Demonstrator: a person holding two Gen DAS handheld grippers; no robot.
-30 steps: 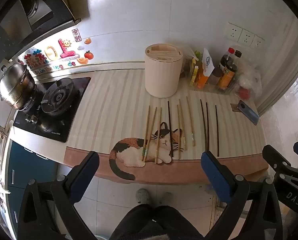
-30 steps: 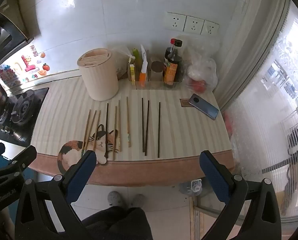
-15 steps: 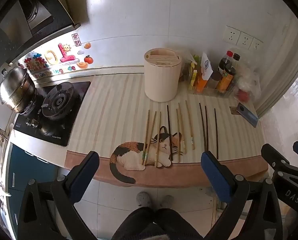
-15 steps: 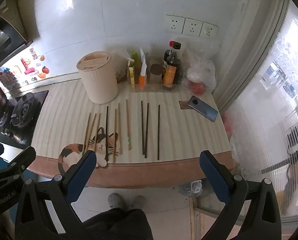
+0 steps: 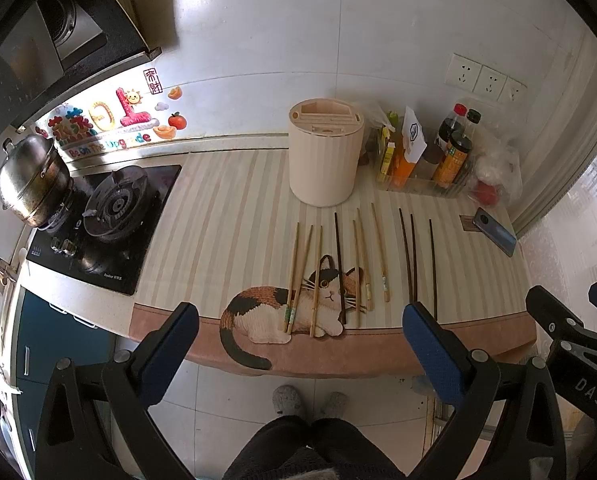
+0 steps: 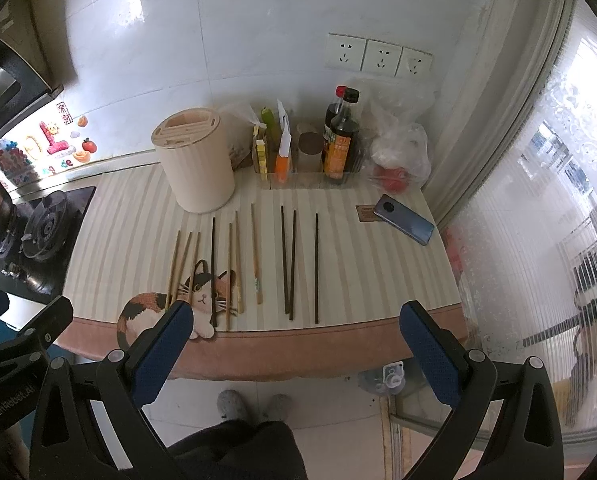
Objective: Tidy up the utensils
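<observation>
- Both sets of jaws spread wide, nothing in either: left gripper (image 5: 298,340) and right gripper (image 6: 294,336) hang off the counter's near edge, above the floor.
- Chopsticks lie flat on the striped counter mat (image 6: 138,216), ahead of and below both grippers, none touched yet.
- Long axes run roughly away from the cameras, toward the wall, near-parallel; near ends point at the grippers.
- Groups, left to right: three light bamboo chopsticks (image 5: 304,276) on the cat picture; one dark one among more light ones (image 5: 364,264); three dark chopsticks (image 6: 294,262) to the right.
- Light ones sit nearer the left gripper, dark trio nearer the right, by my read.
- Cream slotted utensil holder (image 5: 325,156) stands upright behind the chopsticks, just beyond their far tips; visible top slots look empty.
- Clear tray (image 6: 310,180) by the wall holds sauce bottles (image 6: 340,140) and packets.
- Phone (image 6: 404,219) lies right of the sticks, well apart.
</observation>
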